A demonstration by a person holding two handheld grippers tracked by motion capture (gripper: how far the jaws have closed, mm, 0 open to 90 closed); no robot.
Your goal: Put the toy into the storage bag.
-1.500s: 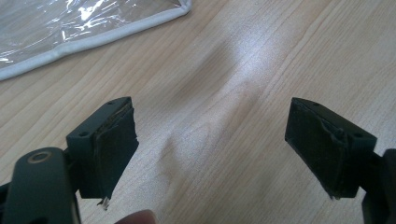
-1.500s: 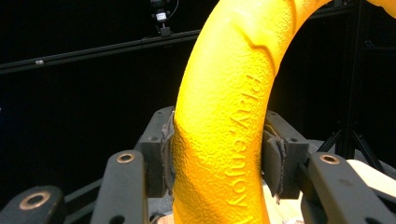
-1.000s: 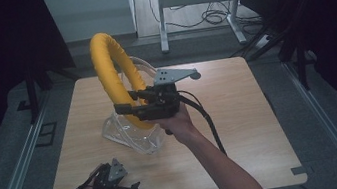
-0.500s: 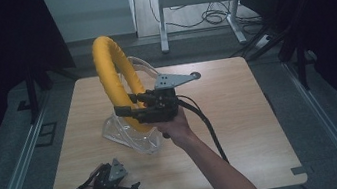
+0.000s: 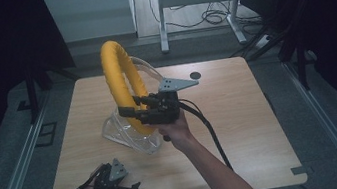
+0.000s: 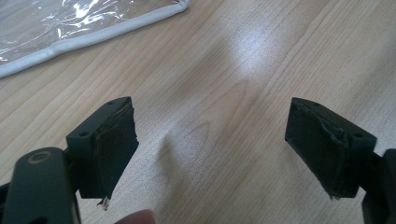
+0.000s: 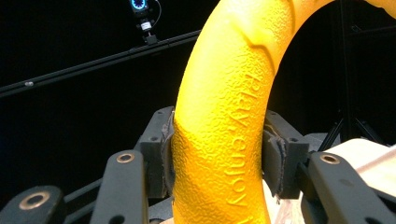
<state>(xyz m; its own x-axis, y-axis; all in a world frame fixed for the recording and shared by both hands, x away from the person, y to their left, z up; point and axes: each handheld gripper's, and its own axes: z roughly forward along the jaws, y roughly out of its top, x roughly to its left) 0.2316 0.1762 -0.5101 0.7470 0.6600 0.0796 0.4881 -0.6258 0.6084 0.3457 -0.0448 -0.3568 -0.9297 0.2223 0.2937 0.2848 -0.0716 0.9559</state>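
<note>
Yellow ring (image 5: 123, 83) stands upright over table (image 5: 240, 114) centre, lower end w/in clear plastic bag (image 5: 129, 133), maybe resting on it; hard to tell. Right gripper (image 5: 131, 109) clamped on ring's lower part, pads (image 7: 164, 154) pressing both sides. Left gripper (image 5: 132, 188) at near-left edge, jaws apart, nothing between.

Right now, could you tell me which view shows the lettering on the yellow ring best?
The right gripper view: the yellow ring is close, clamped between the jaws, with raised letters legible. The high view shows the whole ring standing in a clear bag, lettering too small.
</note>
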